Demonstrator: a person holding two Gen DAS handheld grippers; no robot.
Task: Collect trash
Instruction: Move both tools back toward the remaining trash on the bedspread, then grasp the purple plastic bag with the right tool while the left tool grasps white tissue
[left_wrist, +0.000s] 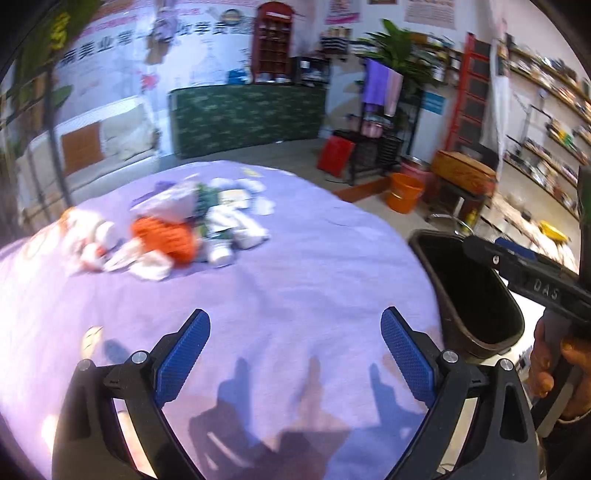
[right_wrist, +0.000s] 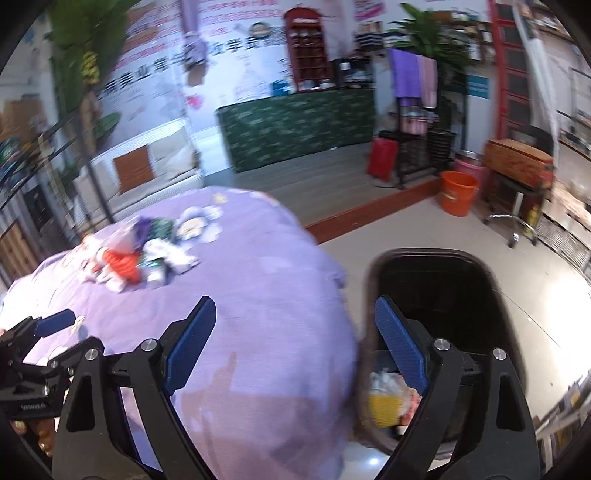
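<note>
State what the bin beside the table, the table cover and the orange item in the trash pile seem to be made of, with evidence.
Bin: probably moulded plastic, dark with a smooth rounded rim.
Table cover: woven cloth, matte lilac, lightly wrinkled and draped over the edge.
Orange item: looks knitted or netted, ribbed; blur leaves it uncertain.

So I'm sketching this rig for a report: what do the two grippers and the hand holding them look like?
Both the left gripper and the right gripper have black angular frames, silver screws and blue textured finger pads. The right one's body carries raised letters, DAS. A bare hand grips its dark handle, with a dark cuff at the wrist.
</note>
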